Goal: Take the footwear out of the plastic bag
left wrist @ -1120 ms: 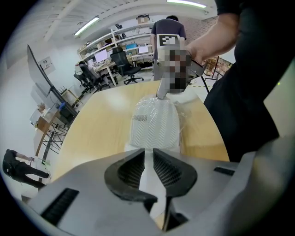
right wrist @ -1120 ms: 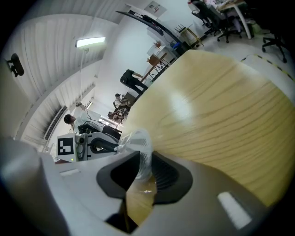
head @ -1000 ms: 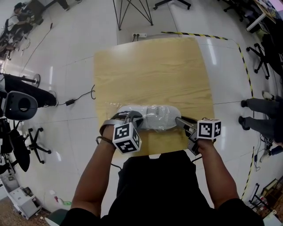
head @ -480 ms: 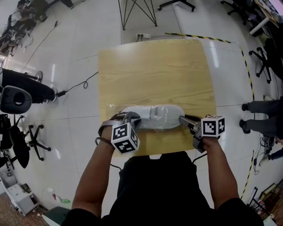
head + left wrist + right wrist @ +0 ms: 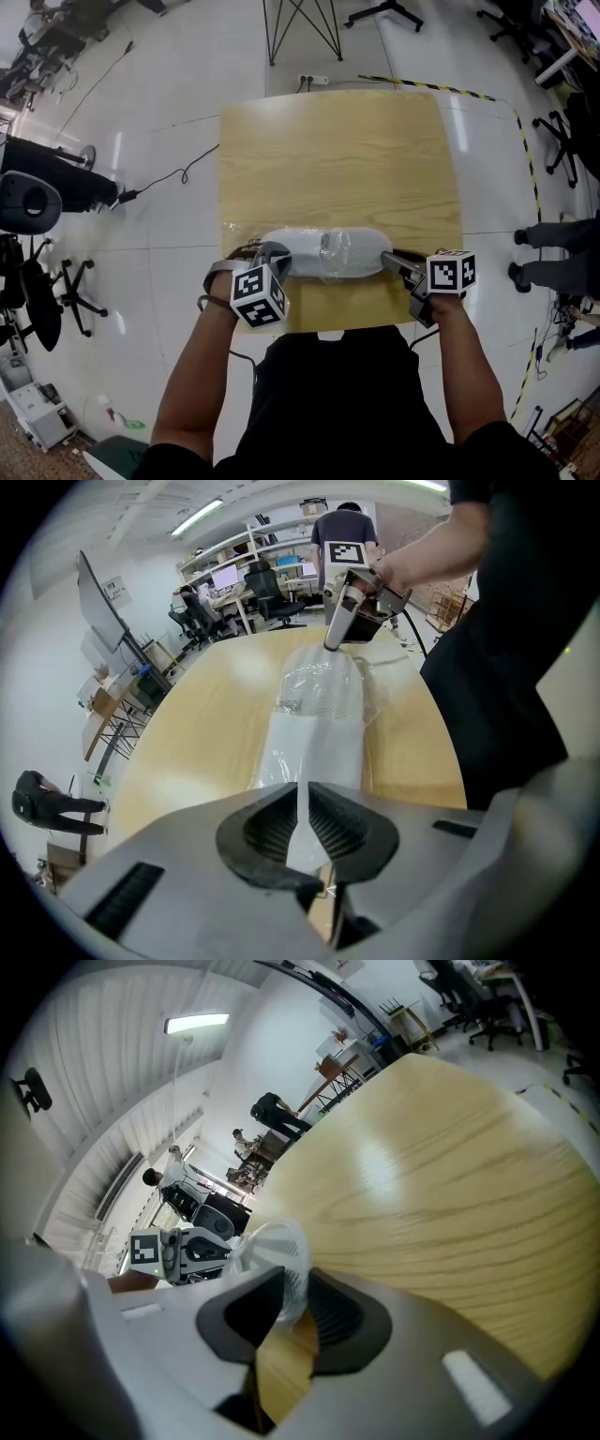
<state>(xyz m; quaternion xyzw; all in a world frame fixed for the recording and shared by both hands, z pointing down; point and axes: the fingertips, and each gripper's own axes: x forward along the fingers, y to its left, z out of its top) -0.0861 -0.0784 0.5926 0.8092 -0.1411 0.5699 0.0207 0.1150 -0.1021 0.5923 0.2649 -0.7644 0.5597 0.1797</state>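
The shoe (image 5: 323, 251), inside the clear bag (image 5: 236, 228), lies along the desk's (image 5: 337, 159) near edge. The right gripper's (image 5: 386, 255) jaws clamp its right end through the film. The left gripper's (image 5: 272, 254) jaws have just been closing and pinch its white left end. Best to hold one end firm and draw the other straight along the edge.

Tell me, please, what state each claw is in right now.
Left claw: has just been closing, and is pinched on the plastic bag.
Right claw: closed on the end of the bagged shoe.
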